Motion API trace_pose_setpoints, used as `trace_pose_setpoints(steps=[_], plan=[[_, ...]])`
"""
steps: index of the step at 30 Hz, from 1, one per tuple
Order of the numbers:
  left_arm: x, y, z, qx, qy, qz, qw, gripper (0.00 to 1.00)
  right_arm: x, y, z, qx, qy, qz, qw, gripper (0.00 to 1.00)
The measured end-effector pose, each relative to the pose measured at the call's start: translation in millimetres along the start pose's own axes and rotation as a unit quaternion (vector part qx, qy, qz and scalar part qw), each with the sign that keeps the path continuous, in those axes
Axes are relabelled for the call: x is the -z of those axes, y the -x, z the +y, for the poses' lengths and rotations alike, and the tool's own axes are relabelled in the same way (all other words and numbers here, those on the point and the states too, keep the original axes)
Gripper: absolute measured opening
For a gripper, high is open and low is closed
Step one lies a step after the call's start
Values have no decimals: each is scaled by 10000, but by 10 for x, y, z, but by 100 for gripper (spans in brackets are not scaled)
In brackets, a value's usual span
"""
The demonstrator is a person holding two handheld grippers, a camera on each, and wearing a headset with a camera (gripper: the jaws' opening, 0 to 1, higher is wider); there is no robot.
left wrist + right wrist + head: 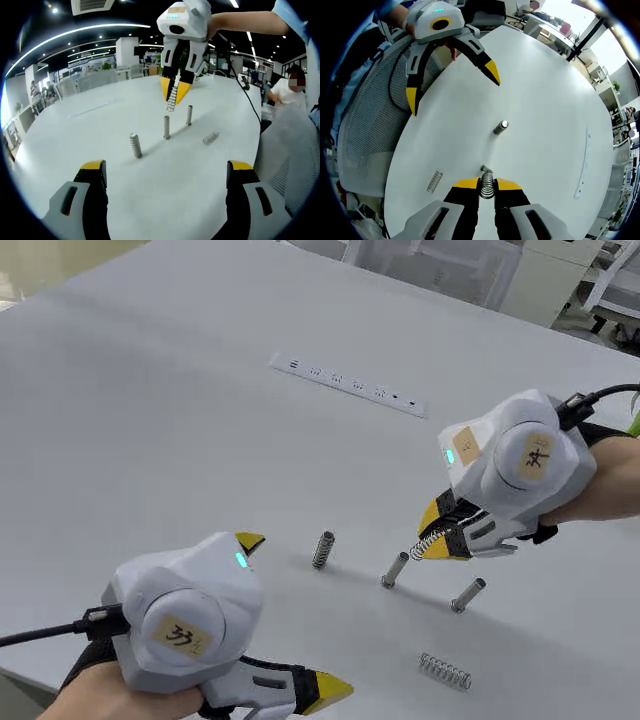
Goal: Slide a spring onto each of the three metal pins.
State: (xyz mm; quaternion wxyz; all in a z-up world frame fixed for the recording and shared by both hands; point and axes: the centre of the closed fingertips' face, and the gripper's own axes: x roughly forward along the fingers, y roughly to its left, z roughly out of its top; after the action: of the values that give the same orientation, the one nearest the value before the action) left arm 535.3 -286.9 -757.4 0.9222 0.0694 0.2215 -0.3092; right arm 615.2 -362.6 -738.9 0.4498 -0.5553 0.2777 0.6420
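Three metal pins stand on the white table. The left pin (322, 550) (135, 145) (500, 127) wears a spring. The middle pin (395, 569) (166, 127) and the right pin (467, 594) (189, 114) are bare. My right gripper (440, 545) (175, 90) (487, 185) is shut on a spring (428, 543) (171, 100) (487, 181), whose lower end hangs just above the middle pin's top (483, 168). A loose spring (444, 671) (211, 137) (434, 181) lies nearer the table's edge. My left gripper (290, 615) (166, 170) (452, 87) stands open, short of the pins.
A white power strip (347, 384) lies further back on the table. Beyond the far edge stand chairs and desks (440, 265). A mesh office chair (370, 125) sits close behind the near table edge.
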Motion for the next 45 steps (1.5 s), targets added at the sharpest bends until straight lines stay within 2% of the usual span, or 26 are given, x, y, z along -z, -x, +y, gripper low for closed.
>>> trace_pose_setpoints(steps=[2, 8, 15, 35, 45], plan=[[1, 0, 33, -28, 88, -16, 10000, 99, -16, -18, -11, -20, 21, 6, 10000, 8], [-1, -2, 48, -57, 101, -26, 9999, 99, -16, -62, -65, -97, 77, 28, 9999, 8], [1, -7, 69, -61, 143, -25, 9999, 99, 12, -88, -38, -252, 85, 118, 9996, 8], [41, -8, 86, -34, 211, 3, 9998, 99, 12, -188, -44, -303, 90, 201, 9993, 8], [59, -8, 86, -36, 249, 6, 9997, 99, 45, -327, -29, -389, 127, 355, 9985, 8]])
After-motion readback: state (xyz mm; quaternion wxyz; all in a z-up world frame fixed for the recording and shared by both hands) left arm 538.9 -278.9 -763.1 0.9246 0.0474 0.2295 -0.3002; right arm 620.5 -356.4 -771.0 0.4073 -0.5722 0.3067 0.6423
